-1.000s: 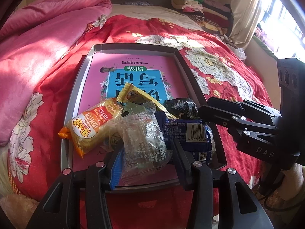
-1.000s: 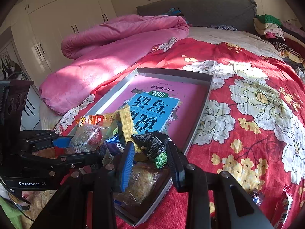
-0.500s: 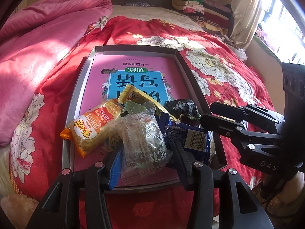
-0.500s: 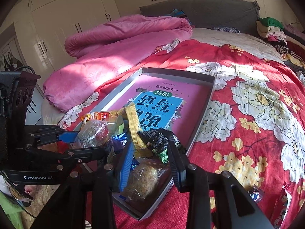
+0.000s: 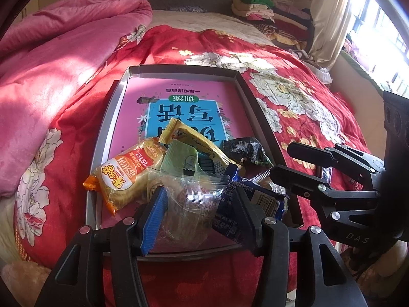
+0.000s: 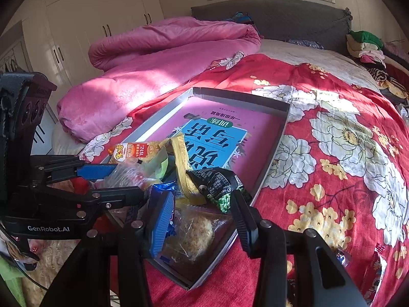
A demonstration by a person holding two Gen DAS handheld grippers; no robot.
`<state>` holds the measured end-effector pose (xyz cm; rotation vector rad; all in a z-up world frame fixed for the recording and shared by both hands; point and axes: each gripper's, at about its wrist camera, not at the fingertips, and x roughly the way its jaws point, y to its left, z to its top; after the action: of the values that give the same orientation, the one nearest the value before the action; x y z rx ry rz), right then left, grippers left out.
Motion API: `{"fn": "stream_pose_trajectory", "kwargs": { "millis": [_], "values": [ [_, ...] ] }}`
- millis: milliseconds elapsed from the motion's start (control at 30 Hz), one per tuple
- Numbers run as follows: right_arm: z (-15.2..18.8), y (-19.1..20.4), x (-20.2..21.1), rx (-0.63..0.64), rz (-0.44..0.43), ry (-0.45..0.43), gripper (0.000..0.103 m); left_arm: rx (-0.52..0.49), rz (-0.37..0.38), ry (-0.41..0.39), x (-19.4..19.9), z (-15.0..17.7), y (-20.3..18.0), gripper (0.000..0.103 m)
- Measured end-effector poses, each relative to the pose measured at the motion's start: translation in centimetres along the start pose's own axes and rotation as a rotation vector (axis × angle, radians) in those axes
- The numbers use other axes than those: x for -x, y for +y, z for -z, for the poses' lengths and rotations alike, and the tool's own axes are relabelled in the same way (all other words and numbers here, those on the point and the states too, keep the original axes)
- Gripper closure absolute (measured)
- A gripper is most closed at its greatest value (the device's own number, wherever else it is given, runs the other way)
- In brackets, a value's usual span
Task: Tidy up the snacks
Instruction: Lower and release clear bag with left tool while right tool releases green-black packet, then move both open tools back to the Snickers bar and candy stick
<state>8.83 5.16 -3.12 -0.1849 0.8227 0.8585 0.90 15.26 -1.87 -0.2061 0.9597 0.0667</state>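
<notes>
Change since the earlier frames: both hand-held grippers have pushed further in over the near end of the tray [image 5: 108, 138], and the snack pile now sits closer to each camera. The left hand-held gripper [image 5: 198, 213] has its jaws set apart on either side of a clear packet [image 5: 188, 204]; whether the pads press it cannot be told, as the wrapper hides the contact. The right hand-held gripper [image 6: 199, 213] also stands apart, its jaws flanking a clear-wrapped pastry [image 6: 194, 232] at the near corner of the tray.

Condition of the snacks: they lie heaped and overlapping at the near end of the tray, on top of a pink and blue book [image 5: 184, 107]. An orange packet [image 5: 127, 176] lies leftmost, partly over the tray's left rim. A yellow packet [image 5: 194, 140] rests tilted across the middle. A black and green packet [image 6: 221, 184] sits just beyond the right gripper's fingers. A blue packet [image 5: 258, 199] lies beside the clear one. The tray rests on a red flowered bedspread [image 6: 345, 153], with a pink quilt [image 5: 51, 64] bunched alongside.
</notes>
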Motion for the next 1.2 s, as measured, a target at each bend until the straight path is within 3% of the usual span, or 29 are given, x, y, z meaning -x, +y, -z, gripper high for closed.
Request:
{"fn": "stream_pose_trajectory", "kwargs": {
  "millis": [767, 1200],
  "values": [
    [0.0, -6.5, 8.1, -0.142, 0.163, -0.154, 0.041, 0.019, 0.076, -0.208, 4.5, -1.2, -1.0, 0.029],
    [3.2, -12.9, 13.9, -0.285, 0.330, -0.179, 0.036, -0.134, 0.192, -0.156, 3.8, -2.0, -9.1, 0.028]
  ]
}}
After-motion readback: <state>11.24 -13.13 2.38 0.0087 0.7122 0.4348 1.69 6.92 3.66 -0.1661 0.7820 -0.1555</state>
